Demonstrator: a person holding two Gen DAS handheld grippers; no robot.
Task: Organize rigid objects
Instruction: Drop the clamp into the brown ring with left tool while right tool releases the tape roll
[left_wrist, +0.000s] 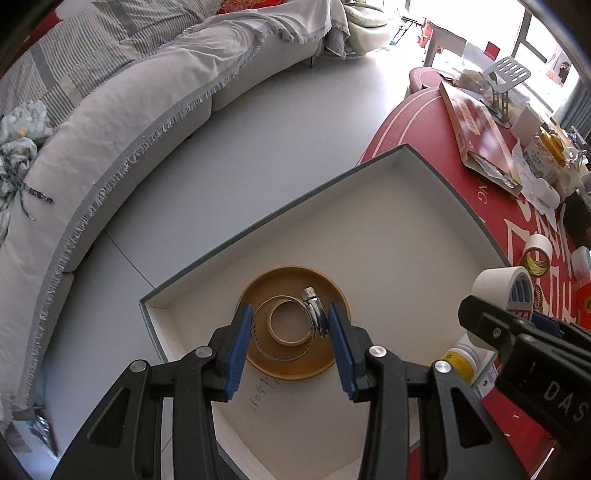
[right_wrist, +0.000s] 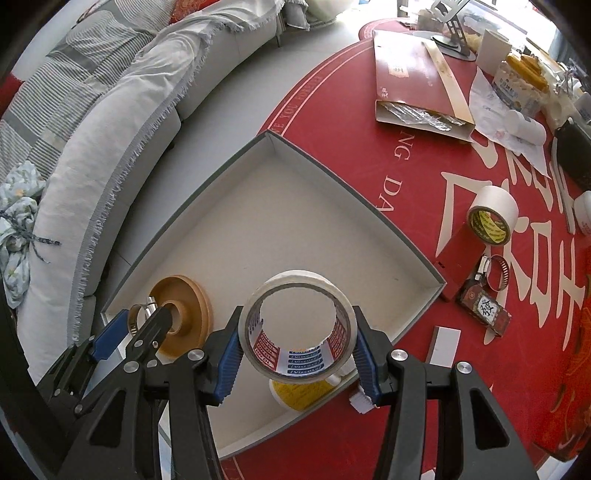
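A shallow grey box with a white inside (left_wrist: 388, 240) (right_wrist: 295, 206) lies on the red tablecloth. A brown disc (left_wrist: 295, 365) (right_wrist: 192, 306) rests in its near left corner. My left gripper (left_wrist: 290, 315) hangs just over the disc, blue pads shut on a metal hose clamp (left_wrist: 312, 301) (right_wrist: 135, 314). My right gripper (right_wrist: 297, 317) is shut on a white tape roll (right_wrist: 291, 280) (left_wrist: 502, 291), held upright over the box's near edge. A white bottle with a yellow lid (right_wrist: 299, 393) (left_wrist: 460, 360) sits below the roll.
To the right on the cloth lie a second tape roll (right_wrist: 491, 214), another hose clamp (right_wrist: 496, 271), a red box (right_wrist: 458, 254), a dark red packet (right_wrist: 484, 306) and a white card (right_wrist: 445, 345). A large flat red carton (right_wrist: 413, 81) lies farther back. A grey sofa (right_wrist: 110, 129) curves along the left.
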